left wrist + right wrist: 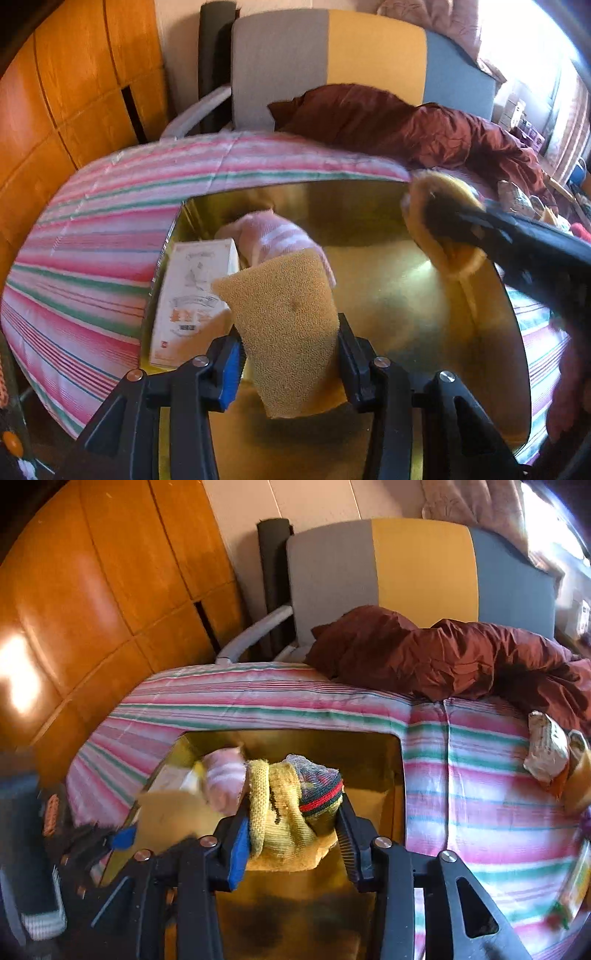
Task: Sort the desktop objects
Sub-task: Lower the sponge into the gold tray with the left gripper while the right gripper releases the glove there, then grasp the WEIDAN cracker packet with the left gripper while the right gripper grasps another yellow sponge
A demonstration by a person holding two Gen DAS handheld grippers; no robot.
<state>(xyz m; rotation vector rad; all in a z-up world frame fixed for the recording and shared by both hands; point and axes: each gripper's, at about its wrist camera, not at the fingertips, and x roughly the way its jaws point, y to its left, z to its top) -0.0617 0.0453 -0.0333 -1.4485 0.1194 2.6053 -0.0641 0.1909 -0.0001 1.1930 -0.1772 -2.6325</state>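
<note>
The left claw (290,363) is clamped on a tan, coarse-pored sponge block (284,332); both pads press its sides, and the block stands up between them, tilted a little, above the shiny gold rectangular tray (388,295). The tray lies on a bed covered with a pink, white and green striped quilt (110,229). In the tray's far left corner sits a white printed carton (188,295) with a pink-and-white striped sock (273,236) bundled just beside it — the two look to be touching, though blur makes that hard to settle.

The right claw (291,840) holds a rolled bundle of cloth between its pads: a yellow knitted sock (273,819) wrapped around a grey sock with a red-and-green striped cuff (319,794). The blue-faced left pad presses the yellow knit; the right pad sits against the bundle's other side. From the left wrist view the same claw (476,229) reaches in from the right over the tray's right edge (its load smeared by motion there).

Behind the quilt lies a crumpled dark red satin cover (461,661), and beyond it a grey, yellow and blue padded headboard (424,568) — orange wooden panelling (92,590) fills the left.
</note>
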